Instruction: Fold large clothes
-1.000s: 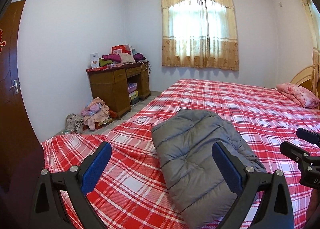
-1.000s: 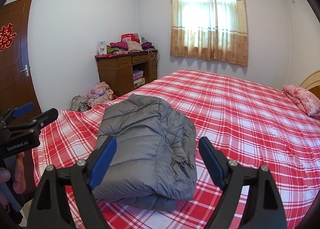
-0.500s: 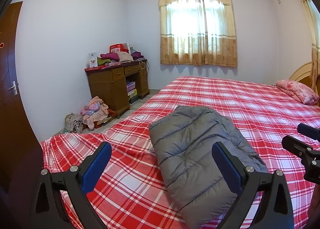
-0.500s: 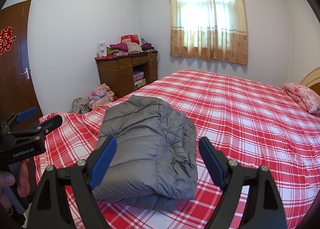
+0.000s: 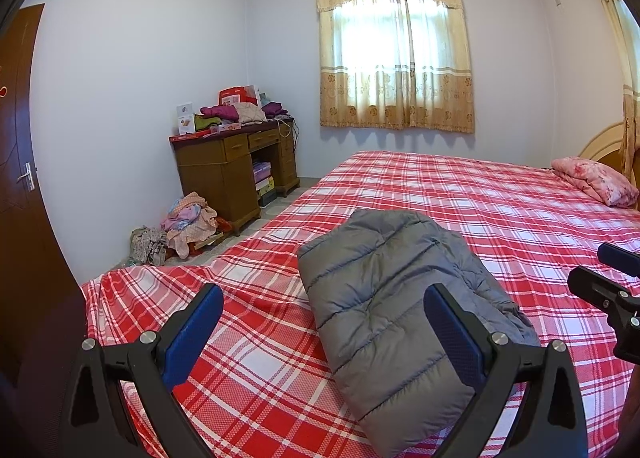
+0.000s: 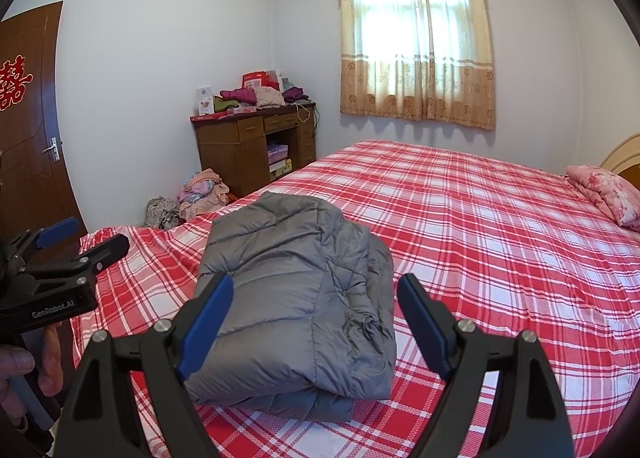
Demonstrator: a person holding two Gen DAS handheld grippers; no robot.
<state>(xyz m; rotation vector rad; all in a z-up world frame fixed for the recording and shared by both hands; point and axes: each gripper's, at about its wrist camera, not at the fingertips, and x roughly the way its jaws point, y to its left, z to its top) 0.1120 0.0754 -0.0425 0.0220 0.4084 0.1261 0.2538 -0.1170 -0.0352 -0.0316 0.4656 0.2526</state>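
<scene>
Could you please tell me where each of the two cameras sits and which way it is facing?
Left wrist: on the left gripper, looking across the bed toward the window; right gripper's tips at the right edge.
Right wrist: on the right gripper, same direction; left gripper and hand at left.
Shared: folded grey jacket, desk, pink pillow.

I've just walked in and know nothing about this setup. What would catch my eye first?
Most likely the grey puffer jacket, folded into a thick bundle near the foot of the big bed with its red plaid bedspread. Right in front of the cameras, the left gripper and right gripper frame it, blue-padded jaws wide apart and touching nothing. Against the far wall, a brown desk is piled with clothes and boxes.
</scene>
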